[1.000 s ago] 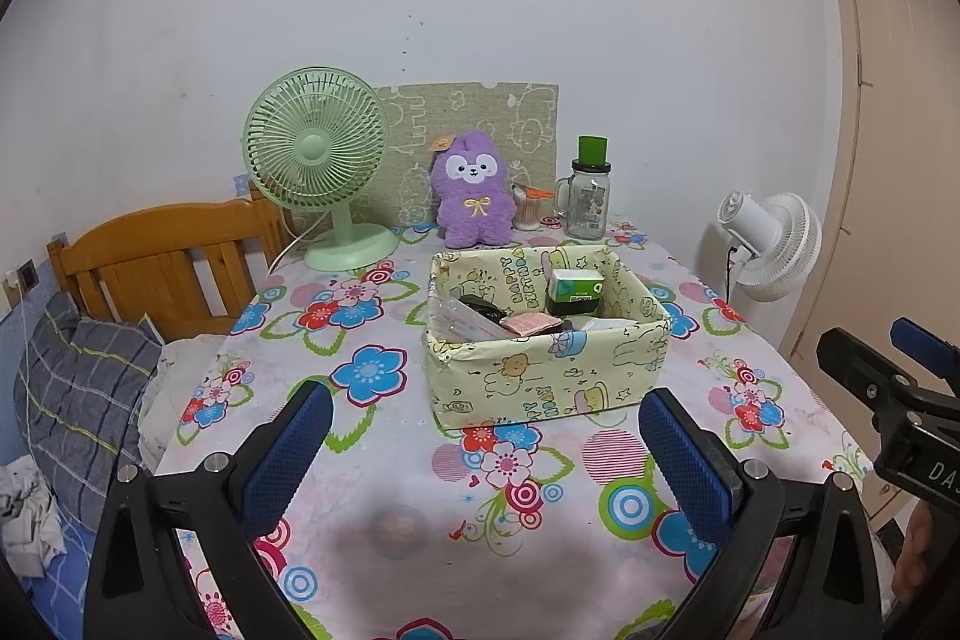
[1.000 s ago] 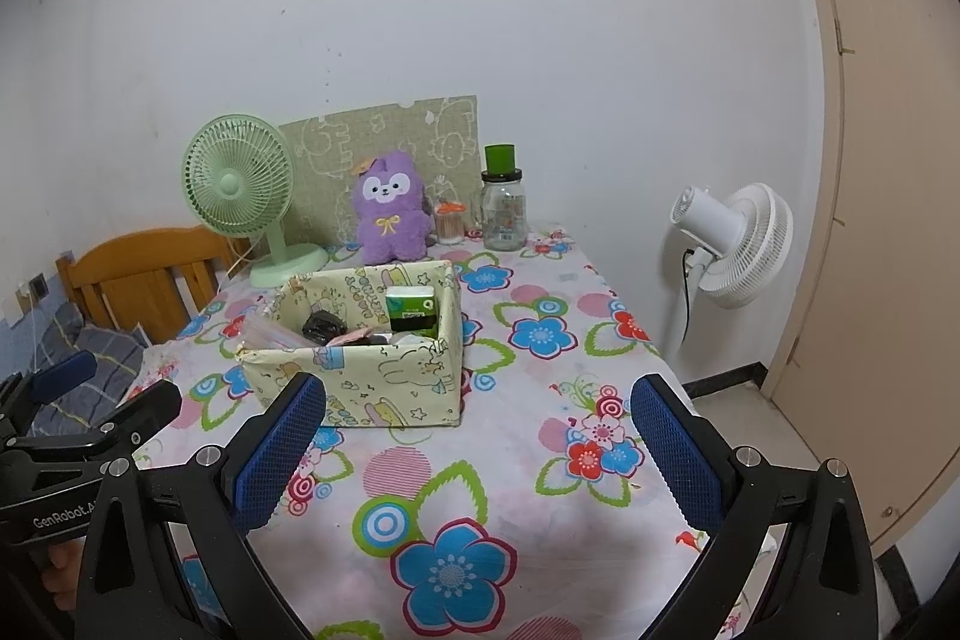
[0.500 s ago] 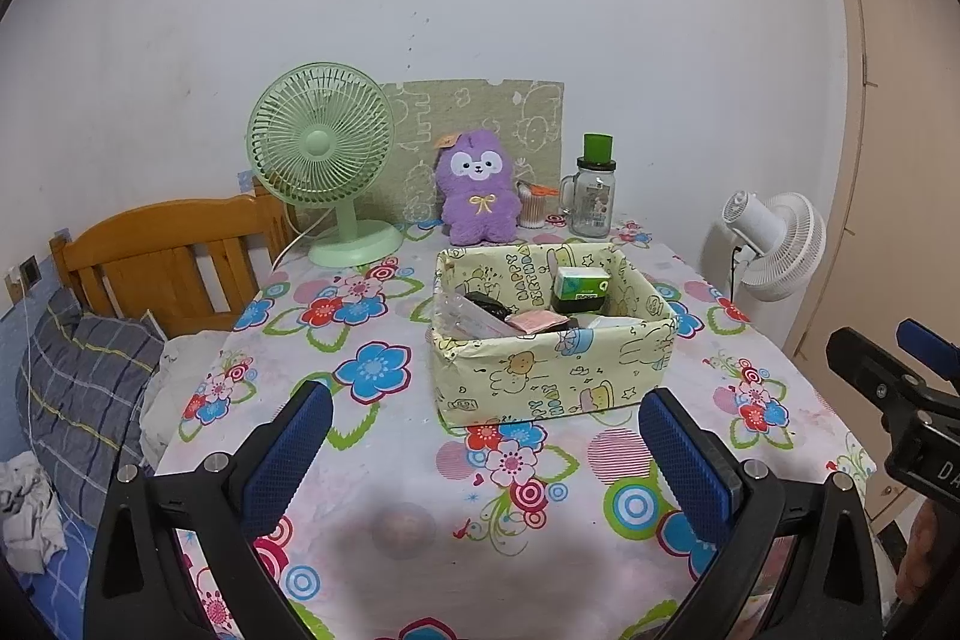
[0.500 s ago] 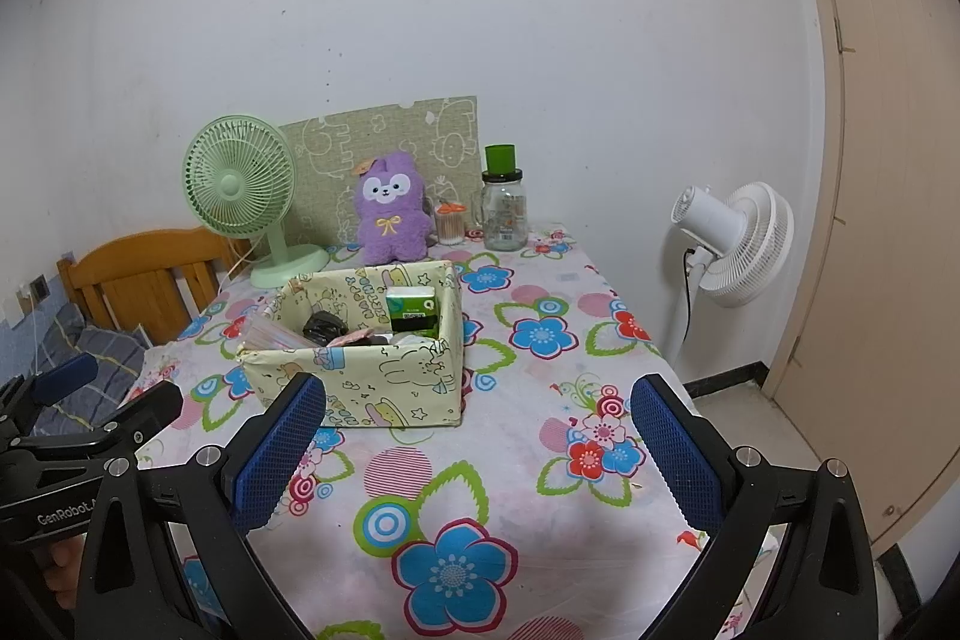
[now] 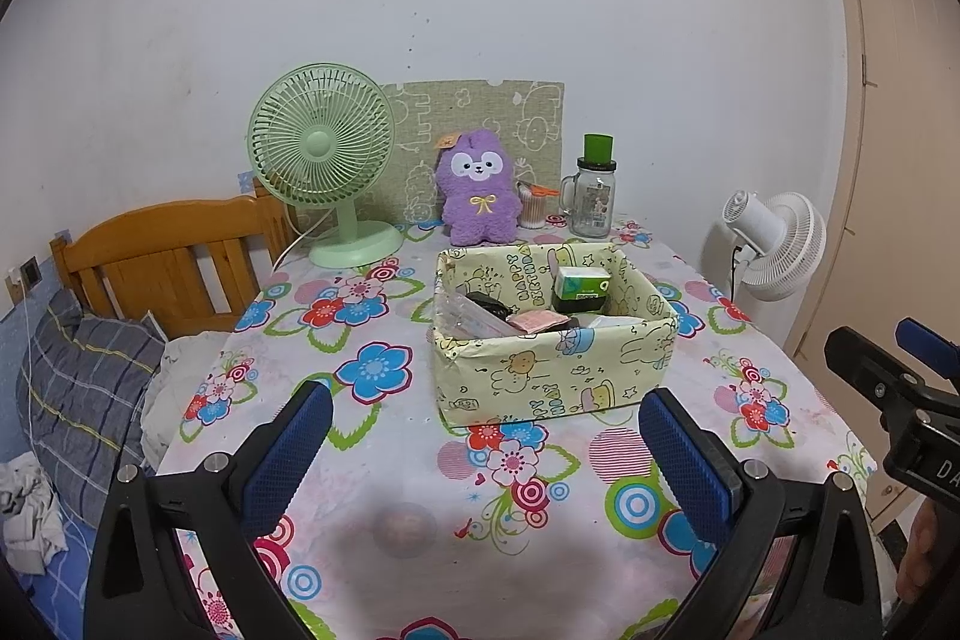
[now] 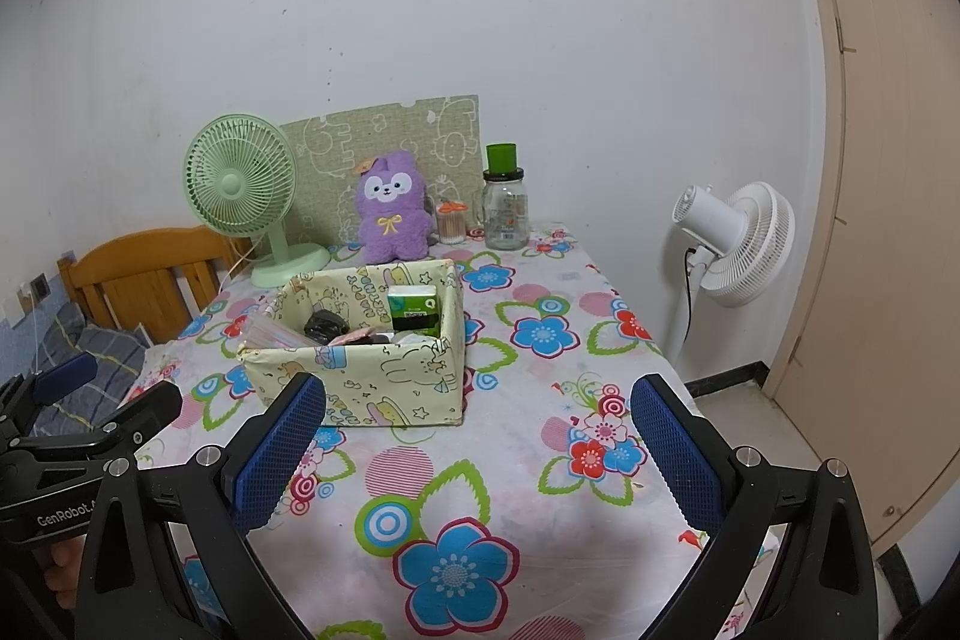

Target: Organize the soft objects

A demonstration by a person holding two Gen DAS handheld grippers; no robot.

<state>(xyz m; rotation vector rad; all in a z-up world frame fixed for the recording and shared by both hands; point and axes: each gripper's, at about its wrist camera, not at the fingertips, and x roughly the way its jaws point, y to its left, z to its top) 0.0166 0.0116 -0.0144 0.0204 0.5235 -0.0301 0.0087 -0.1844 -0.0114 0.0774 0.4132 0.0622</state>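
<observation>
A purple plush toy (image 5: pixel 478 196) (image 6: pixel 393 208) sits upright at the back of the table, against a green patterned board. In front of it stands a yellow cartoon-print box (image 5: pixel 549 370) (image 6: pixel 360 376) holding a green tissue pack (image 5: pixel 581 287) (image 6: pixel 415 311), a clear bag, a black item and a pink item. My left gripper (image 5: pixel 486 460) hovers open over the near table edge, well short of the box. My right gripper (image 6: pixel 477 451) is open too, over the flowered cloth right of the box. Each gripper shows at the edge of the other's view.
A green desk fan (image 5: pixel 327 166) stands at the back left. A glass jar with a green lid (image 5: pixel 593 196) and a small swab jar (image 5: pixel 533 205) stand at the back right. A white floor fan (image 6: pixel 729 244), a wooden headboard (image 5: pixel 162 262) and bedding flank the table.
The left wrist view has drifted slightly, so the box and plush sit a little further right and lower. The right gripper has barely moved. Both stay open.
</observation>
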